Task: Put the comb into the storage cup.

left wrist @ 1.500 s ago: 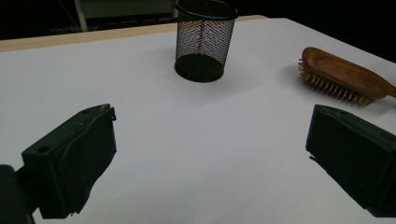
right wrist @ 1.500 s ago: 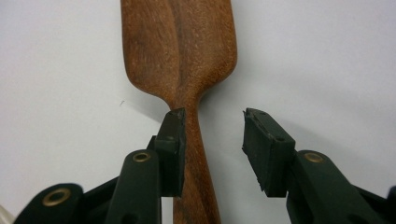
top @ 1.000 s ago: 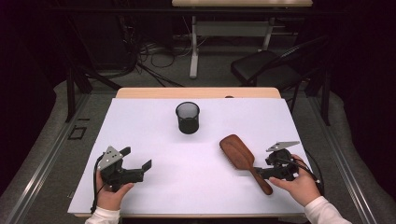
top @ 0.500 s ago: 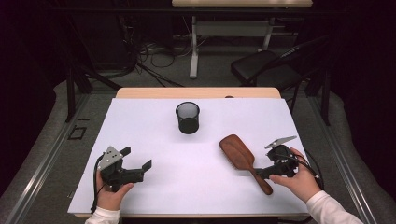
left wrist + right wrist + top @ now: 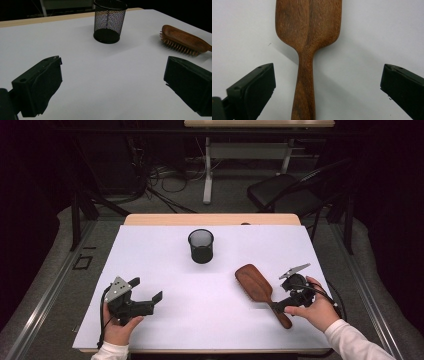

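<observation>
Bright, evenly lit white table (image 5: 165, 320); dark surroundings; soft shadows, slight close-up blur.

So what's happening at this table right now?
A person holds a gripper in each hand over a white table. The right gripper has just been opening its jaws, which now stand wide on either side of the handle of a brown wooden paddle hairbrush lying bristles down, not pressing on it. The left gripper rests open near the front edge, pointing toward a black wire-mesh cup standing upright farther back.
</observation>
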Demonstrator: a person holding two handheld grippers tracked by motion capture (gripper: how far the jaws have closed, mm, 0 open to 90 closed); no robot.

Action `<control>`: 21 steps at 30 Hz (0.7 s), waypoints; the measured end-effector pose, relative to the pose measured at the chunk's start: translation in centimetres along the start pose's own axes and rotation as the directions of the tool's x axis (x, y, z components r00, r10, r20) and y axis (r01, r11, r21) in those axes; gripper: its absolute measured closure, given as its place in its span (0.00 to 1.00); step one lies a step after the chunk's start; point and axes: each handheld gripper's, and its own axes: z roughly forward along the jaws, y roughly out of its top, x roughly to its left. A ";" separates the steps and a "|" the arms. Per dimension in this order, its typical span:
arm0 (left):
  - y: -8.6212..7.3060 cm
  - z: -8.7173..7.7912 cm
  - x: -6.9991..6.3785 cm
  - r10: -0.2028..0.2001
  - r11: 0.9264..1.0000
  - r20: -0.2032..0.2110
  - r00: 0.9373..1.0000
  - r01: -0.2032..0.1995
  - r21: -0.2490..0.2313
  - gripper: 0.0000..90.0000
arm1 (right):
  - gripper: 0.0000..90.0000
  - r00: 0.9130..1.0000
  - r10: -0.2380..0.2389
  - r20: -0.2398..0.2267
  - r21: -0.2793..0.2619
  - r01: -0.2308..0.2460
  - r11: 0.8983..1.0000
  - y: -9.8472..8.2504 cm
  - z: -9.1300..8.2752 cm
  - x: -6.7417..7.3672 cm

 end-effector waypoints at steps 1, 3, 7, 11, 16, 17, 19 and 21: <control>0.0 0.0 0.0 -0.001 1.000 0.001 1.000 0.001 0.001 0.02 | 0.00 1.000 -0.002 -0.001 0.014 0.002 1.000 0.1 0.2 0.0; 0.0 0.0 0.0 -0.001 1.000 0.001 1.000 0.001 0.001 0.02 | 0.00 1.000 -0.007 0.002 0.012 0.007 1.000 0.2 0.4 0.0; 0.0 0.0 0.0 -0.001 1.000 0.001 1.000 0.001 0.002 0.02 | 0.00 1.000 -0.024 0.004 0.054 0.024 0.998 0.5 0.4 0.1; 0.0 0.0 0.0 -0.001 1.000 0.001 1.000 0.001 0.001 0.02 | 0.00 1.000 -0.026 0.004 0.049 0.026 0.998 0.7 0.6 0.1; 0.0 0.0 0.0 -0.002 1.000 0.002 1.000 0.002 0.000 0.02 | 0.02 0.999 -0.035 0.010 0.067 0.034 0.997 1.0 0.6 0.2; 0.0 0.0 0.0 0.000 1.000 0.000 1.000 0.000 0.001 0.02 | 0.02 1.000 -0.028 0.015 0.076 0.027 0.997 1.0 0.7 0.2; 0.0 0.0 0.0 0.001 1.000 0.002 1.000 -0.001 0.000 0.02 | 0.03 0.999 -0.038 0.015 0.070 0.037 0.997 1.1 1.0 0.2; 0.0 0.0 0.0 0.001 1.000 0.001 1.000 -0.001 0.002 0.02 | 0.04 0.999 -0.030 0.018 0.079 0.028 0.996 1.1 1.1 0.2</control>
